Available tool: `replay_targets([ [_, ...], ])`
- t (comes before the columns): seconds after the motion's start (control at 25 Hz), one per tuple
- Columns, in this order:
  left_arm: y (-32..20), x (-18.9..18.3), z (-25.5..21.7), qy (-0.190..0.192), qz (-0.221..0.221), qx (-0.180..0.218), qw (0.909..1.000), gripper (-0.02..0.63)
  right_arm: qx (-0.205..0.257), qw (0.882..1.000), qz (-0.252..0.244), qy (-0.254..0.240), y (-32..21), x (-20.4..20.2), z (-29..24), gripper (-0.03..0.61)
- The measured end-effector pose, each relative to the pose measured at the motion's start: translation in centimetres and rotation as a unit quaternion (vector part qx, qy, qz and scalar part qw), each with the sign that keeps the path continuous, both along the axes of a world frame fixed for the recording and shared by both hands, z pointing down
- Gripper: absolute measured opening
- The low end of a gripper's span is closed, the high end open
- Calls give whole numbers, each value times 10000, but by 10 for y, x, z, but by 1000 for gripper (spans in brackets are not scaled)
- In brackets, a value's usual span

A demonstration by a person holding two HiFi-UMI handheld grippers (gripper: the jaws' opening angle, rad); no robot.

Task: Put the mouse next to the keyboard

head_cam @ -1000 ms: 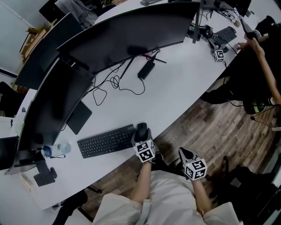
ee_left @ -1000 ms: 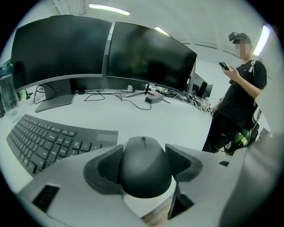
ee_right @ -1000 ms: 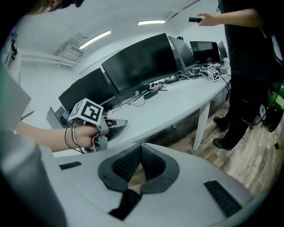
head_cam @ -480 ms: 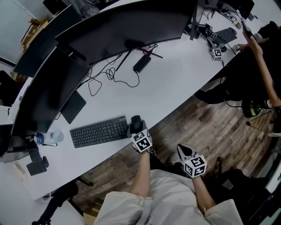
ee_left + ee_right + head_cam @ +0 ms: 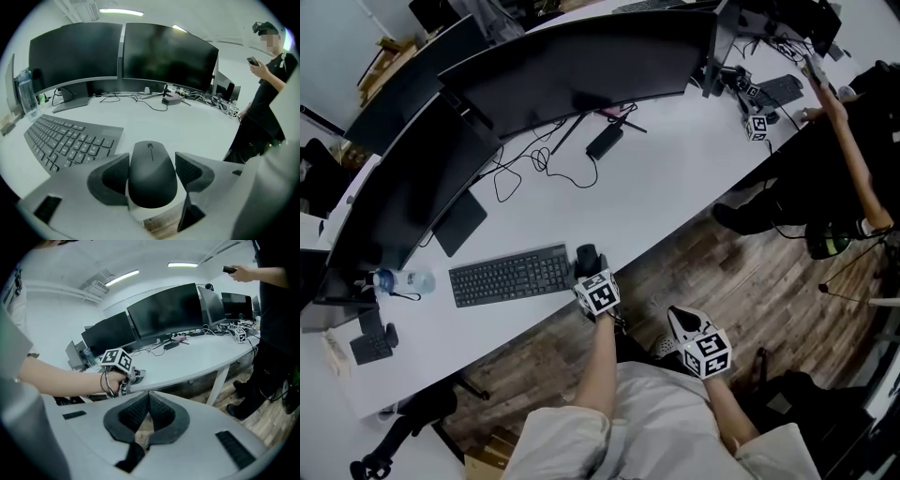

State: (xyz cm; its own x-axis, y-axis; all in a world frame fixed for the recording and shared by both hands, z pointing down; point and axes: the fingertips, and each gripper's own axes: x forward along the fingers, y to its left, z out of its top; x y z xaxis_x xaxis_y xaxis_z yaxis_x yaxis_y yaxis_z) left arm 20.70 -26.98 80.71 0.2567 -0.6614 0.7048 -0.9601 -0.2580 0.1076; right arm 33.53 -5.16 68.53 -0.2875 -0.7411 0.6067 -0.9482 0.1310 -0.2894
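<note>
A black mouse point(image 5: 585, 253) point(image 5: 152, 171) lies at the front edge of the white desk point(image 5: 675, 187), just right of the black keyboard point(image 5: 510, 276) point(image 5: 65, 140). My left gripper point(image 5: 586, 267) point(image 5: 152, 157) reaches in from the desk's edge and is shut on the mouse, with a pad against each side. The mouse's rear slightly overhangs the edge. My right gripper point(image 5: 676, 317) point(image 5: 149, 401) is held off the desk over the wooden floor. It is shut with nothing in it.
Two large curved monitors point(image 5: 572, 70) stand behind the keyboard, with cables and a power brick point(image 5: 605, 141) beyond. A water bottle point(image 5: 403, 279) lies left of the keyboard. A person point(image 5: 839, 141) stands at the desk's right end near a marker cube point(image 5: 757, 127).
The head view has shifted a little. The left gripper and the mouse keep their place beside the keyboard, and the right gripper stays shut off the desk.
</note>
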Motion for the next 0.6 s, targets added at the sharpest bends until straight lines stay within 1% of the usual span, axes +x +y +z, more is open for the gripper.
replay_targets([
  [0.16, 7, -1, -27, 114, 21, 194, 9997, 305, 169, 9995, -264, -5, 1, -19, -12, 8],
  [0.24, 13, -8, -42, 234, 37, 312, 9992, 305, 238, 9989, -397, -54, 1, -33, -15, 8],
  [0.36, 22, -15, -74, 642, 112, 515, 9965, 305, 348, 9975, -600, -122, -3, -46, -19, 8],
  [0.44, 33, -17, -97, 913, 171, 657, 9935, 305, 384, 9971, -628, -197, -4, -48, -20, 9],
  [0.6, 54, -46, -142, 1148, 133, 1003, 9882, 305, 372, 9954, -643, -601, -7, -67, -19, 8],
])
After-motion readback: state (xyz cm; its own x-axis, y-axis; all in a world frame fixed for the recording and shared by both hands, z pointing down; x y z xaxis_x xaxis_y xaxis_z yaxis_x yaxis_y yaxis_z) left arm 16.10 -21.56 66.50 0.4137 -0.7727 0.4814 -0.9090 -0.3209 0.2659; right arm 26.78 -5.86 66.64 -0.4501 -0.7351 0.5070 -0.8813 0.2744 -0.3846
